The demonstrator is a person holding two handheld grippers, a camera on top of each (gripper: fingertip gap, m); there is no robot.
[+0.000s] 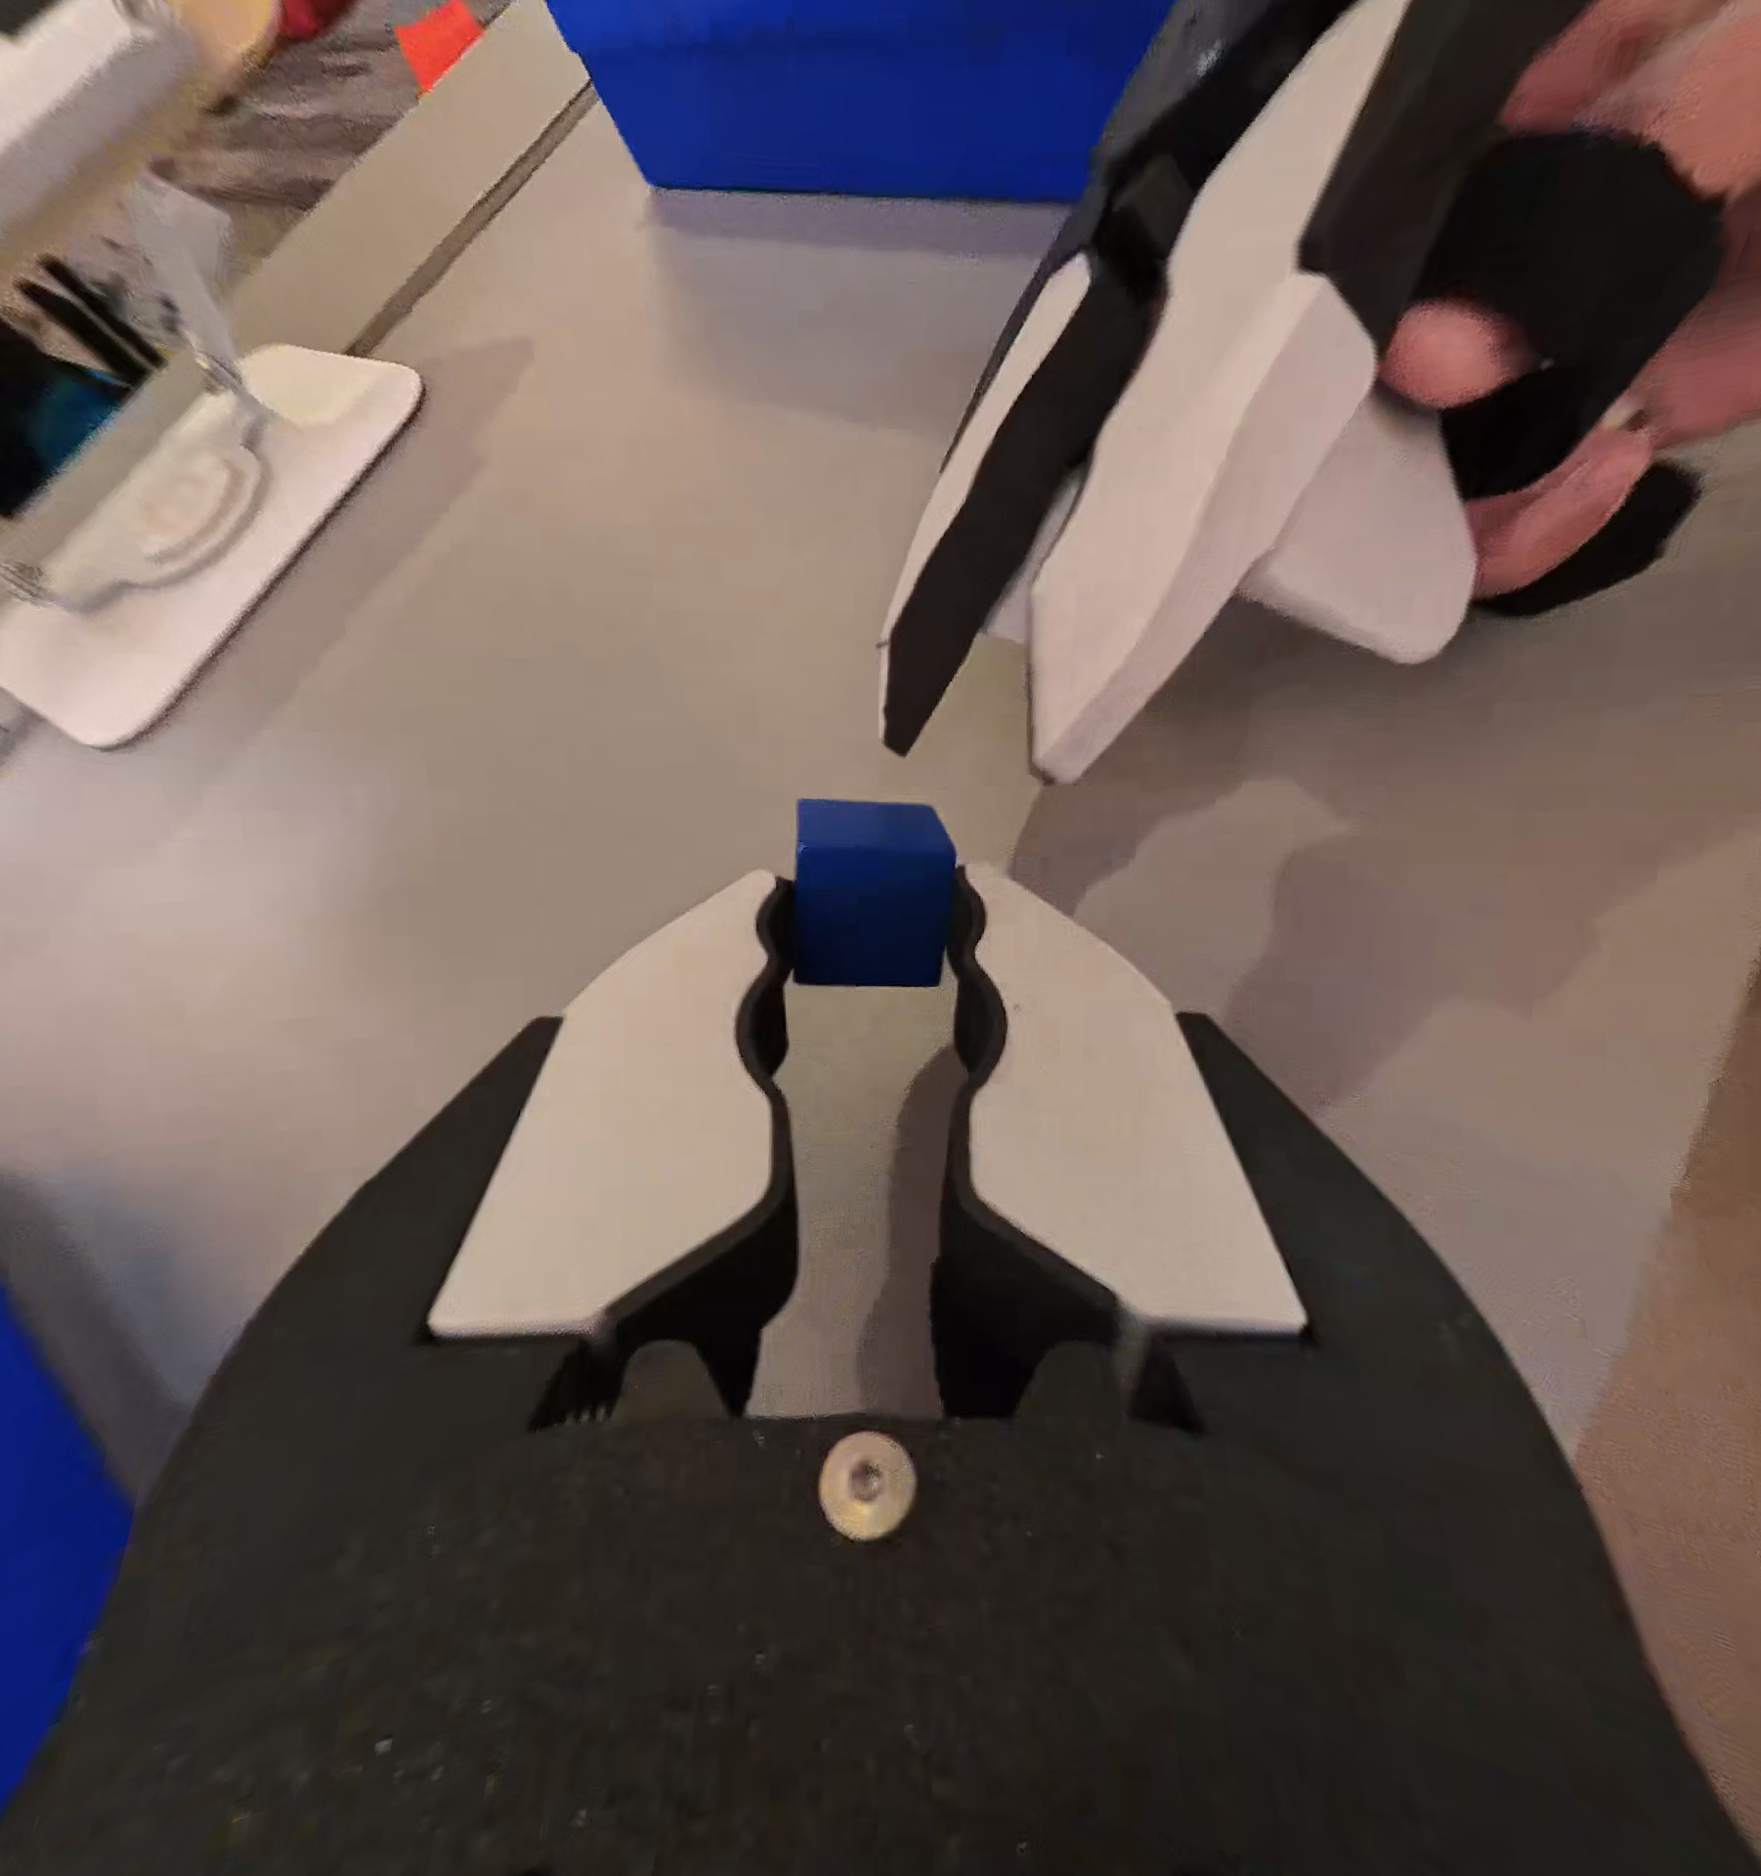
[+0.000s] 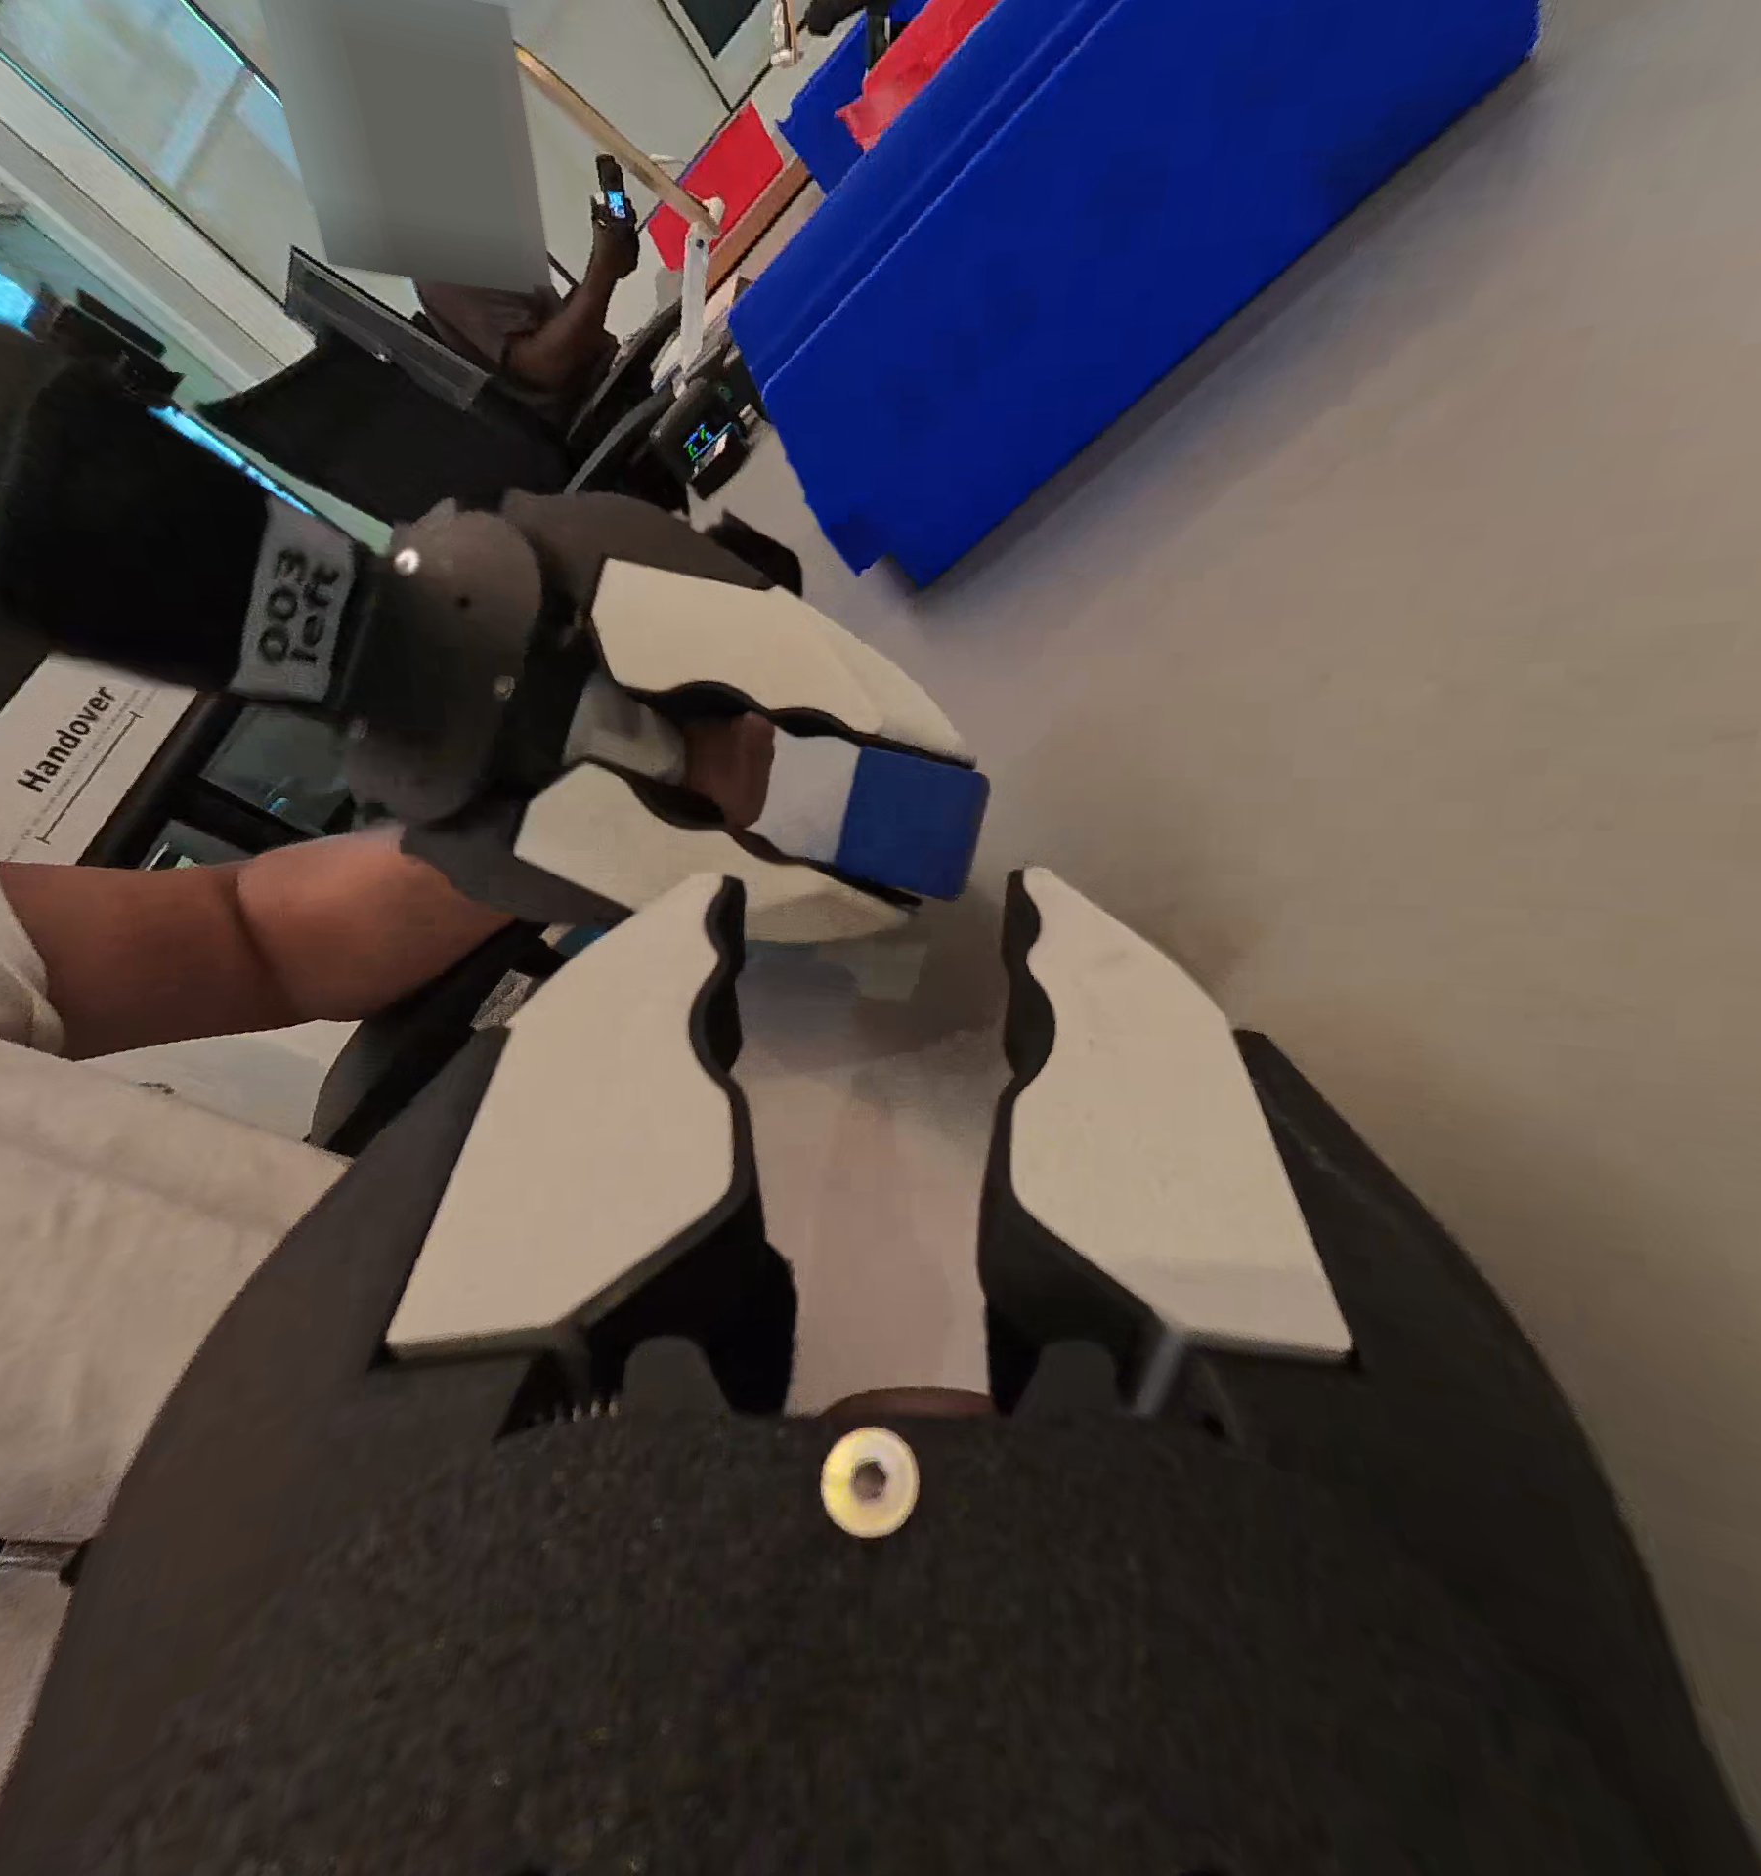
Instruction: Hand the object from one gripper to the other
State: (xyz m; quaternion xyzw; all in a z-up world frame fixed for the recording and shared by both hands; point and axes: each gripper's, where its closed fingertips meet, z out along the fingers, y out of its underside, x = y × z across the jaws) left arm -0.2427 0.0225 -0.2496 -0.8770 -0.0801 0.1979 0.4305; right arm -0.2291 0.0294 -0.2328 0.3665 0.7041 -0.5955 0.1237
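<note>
cube: solid deep blue, no pattern
left claw: light grey finger plates edged in black, black speckled body, one silver screw
right claw: same light grey plates, black wavy inner edges, black grainy body
table: plain pale grey
bin: bright blue
tray: white
tape patch: orange-red
sleeve: off-white
</note>
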